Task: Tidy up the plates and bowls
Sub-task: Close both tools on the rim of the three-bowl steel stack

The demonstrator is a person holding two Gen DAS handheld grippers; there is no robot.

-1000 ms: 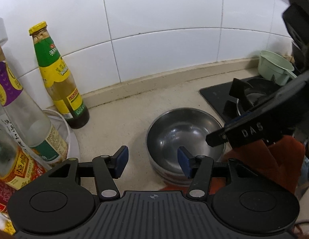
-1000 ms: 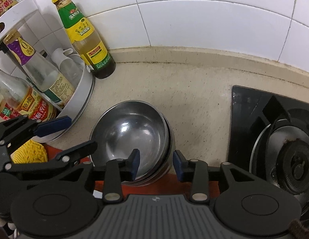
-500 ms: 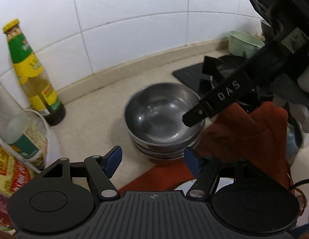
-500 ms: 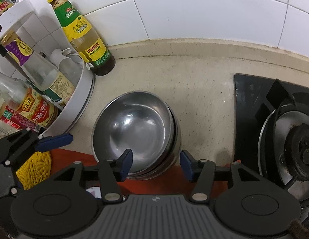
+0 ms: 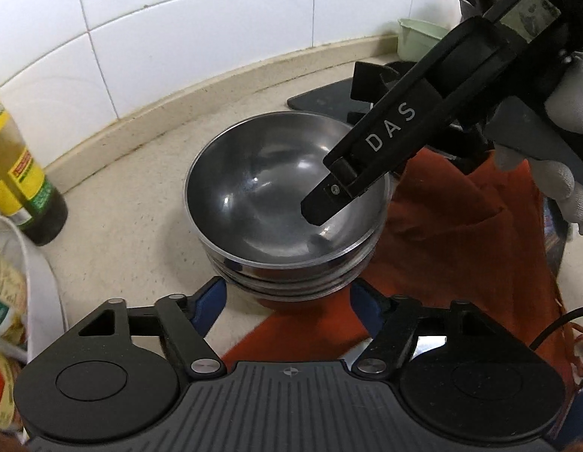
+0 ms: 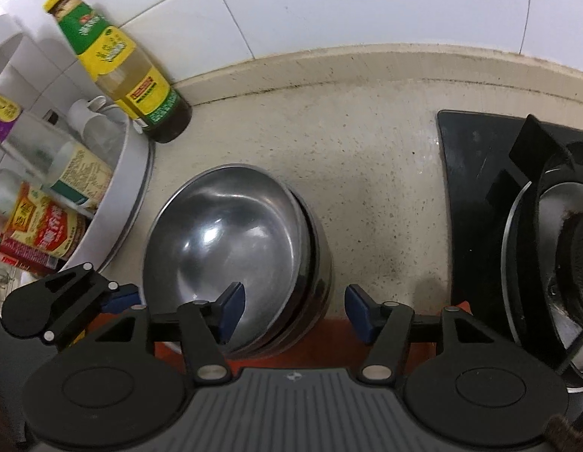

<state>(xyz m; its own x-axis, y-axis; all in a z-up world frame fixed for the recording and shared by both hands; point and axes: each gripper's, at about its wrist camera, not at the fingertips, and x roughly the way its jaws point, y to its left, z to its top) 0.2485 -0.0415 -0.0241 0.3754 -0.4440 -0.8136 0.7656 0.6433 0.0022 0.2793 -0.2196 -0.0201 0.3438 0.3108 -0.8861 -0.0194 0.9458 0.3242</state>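
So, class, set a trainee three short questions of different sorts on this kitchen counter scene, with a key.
1. True or false: the steel bowls are nested in one stack.
2. What lies under the stack's near edge? A red cloth, B newspaper, C cutting board.
3. Fill in: the yellow-capped bottle stands against the ____ wall.

Key: 1 true. 2 A. 3 tiled.

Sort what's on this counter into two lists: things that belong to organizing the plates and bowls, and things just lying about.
Belongs to the job:
- stack of steel bowls
- left gripper, jaws opening
- right gripper, jaws opening

Just lying about:
- sauce bottle
- white condiment rack
- gas stove
- red cloth
- green cup
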